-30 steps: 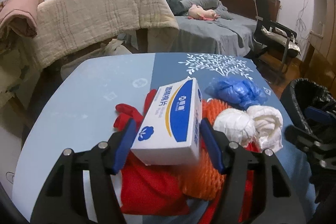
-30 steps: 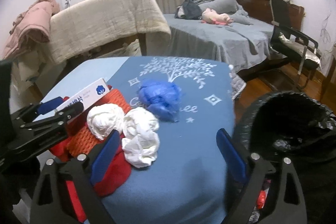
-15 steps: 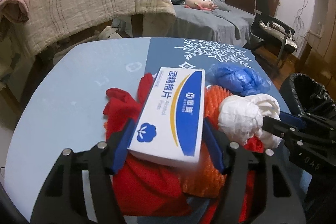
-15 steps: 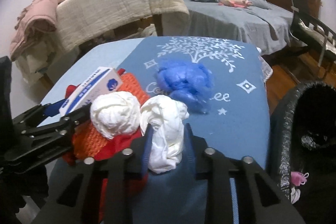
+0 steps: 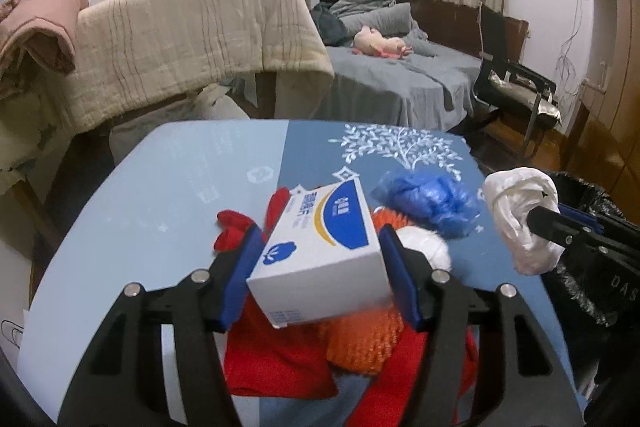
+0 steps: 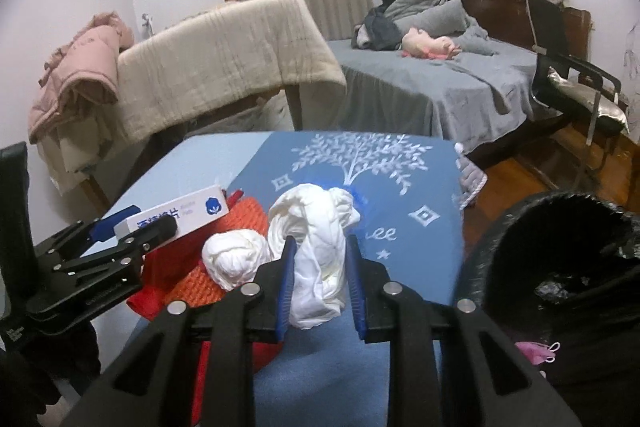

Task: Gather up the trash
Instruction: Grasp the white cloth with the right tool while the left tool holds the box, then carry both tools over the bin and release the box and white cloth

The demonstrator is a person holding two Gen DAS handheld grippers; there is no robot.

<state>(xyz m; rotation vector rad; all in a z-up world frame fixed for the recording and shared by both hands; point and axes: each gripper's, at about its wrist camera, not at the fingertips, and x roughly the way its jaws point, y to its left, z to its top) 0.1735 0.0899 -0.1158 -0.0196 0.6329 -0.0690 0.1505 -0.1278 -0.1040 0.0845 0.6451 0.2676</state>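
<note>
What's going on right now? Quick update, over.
Left gripper closing on white-and-blue box. Right gripper closing on crumpled white bag. Black bin open at right, path looks clear.

White-and-blue alcohol pad box (image 5: 320, 247) clamped between the closing left gripper (image 5: 320, 279) jaws, red cloth (image 5: 276, 359) beneath, crumpled blue plastic (image 5: 430, 199) beyond the right jaw, right gripper (image 5: 532, 223) holding a white bag wad (image 5: 520, 207).
</note>
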